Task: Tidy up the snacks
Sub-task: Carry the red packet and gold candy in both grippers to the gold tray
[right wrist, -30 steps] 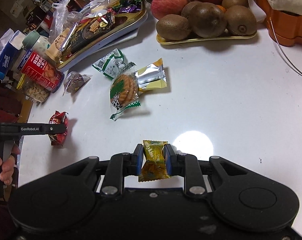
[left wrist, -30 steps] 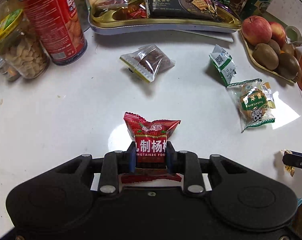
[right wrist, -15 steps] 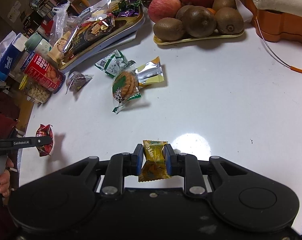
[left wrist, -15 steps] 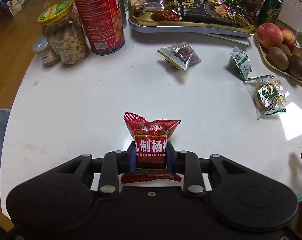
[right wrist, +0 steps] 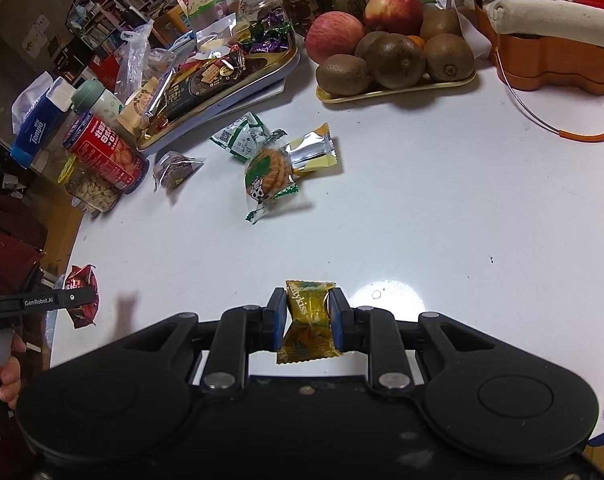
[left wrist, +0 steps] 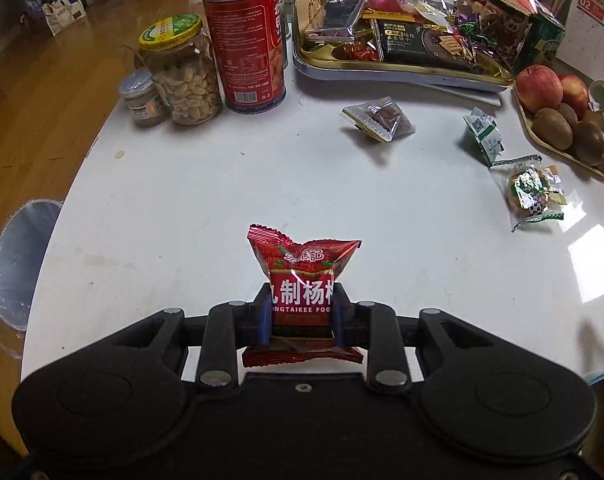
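My left gripper point(left wrist: 301, 312) is shut on a red snack packet point(left wrist: 302, 276) and holds it above the white table point(left wrist: 206, 184). My right gripper point(right wrist: 306, 316) is shut on a small yellow candy packet point(right wrist: 307, 312), also off the table. In the right wrist view the left gripper point(right wrist: 82, 298) shows at the left edge with the red packet point(right wrist: 81, 280) in it. A gold snack tray point(left wrist: 401, 66) full of wrapped snacks stands at the far side. Loose on the table lie a brown-filled clear packet point(left wrist: 379, 118), a green-white packet point(left wrist: 485, 136), a biscuit packet point(left wrist: 531, 192) and a silver-yellow packet point(right wrist: 311, 152).
A red tin point(left wrist: 244, 40), a nut jar point(left wrist: 182, 72) and a small jar point(left wrist: 142, 98) stand at the far left. A fruit plate point(right wrist: 393, 92) with apples and kiwis sits far right beside an orange holder point(right wrist: 553, 60). A bin point(left wrist: 18, 264) stands below the table's left edge.
Both grippers have risen and drawn back from the far side, each still holding its packet. More of the table and its left edge now shows.
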Demonstrator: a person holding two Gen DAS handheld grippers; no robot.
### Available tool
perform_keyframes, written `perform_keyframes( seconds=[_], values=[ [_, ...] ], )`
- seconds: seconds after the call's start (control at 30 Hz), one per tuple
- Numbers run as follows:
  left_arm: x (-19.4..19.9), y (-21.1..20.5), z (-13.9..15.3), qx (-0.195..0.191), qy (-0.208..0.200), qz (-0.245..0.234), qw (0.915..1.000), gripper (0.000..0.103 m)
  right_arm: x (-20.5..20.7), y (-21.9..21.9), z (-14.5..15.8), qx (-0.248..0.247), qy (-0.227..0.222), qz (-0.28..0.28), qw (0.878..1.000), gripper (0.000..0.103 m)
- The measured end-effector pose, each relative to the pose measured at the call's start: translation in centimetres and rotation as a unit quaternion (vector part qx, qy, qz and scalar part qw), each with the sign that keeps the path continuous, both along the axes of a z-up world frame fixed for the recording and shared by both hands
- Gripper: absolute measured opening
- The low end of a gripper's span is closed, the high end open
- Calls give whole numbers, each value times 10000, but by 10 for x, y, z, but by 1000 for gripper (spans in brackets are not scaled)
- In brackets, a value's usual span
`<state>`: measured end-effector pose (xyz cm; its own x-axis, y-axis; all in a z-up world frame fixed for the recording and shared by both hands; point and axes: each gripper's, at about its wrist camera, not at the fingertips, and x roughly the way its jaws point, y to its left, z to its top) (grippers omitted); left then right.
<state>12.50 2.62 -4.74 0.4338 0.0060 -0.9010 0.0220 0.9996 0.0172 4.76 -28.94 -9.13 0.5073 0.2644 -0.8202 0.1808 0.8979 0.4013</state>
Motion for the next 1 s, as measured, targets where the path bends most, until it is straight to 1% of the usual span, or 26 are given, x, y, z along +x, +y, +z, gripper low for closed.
perform_keyframes(
  seconds=[0.23,0.5,0.6,0.7,1.0],
  values=[
    [-20,2,10,-42,-151,105,9998,36,-18,5,13,13,-158,7,9999,24],
    [-58,-15,26,-30,-440,-120,9990,36,-49,19,29,7,-305,136,9994,24],
    [-73,-22,27,-107,-453,-211,9987,36,-64,27,35,-61,-298,205,9993,24],
    [-86,-33,26,-68,-458,-363,9983,36,-76,34,38,-97,-310,254,9991,24],
    [-119,-56,24,-162,-433,-572,9973,36,-107,49,40,-170,-304,345,9988,24]
  ],
)
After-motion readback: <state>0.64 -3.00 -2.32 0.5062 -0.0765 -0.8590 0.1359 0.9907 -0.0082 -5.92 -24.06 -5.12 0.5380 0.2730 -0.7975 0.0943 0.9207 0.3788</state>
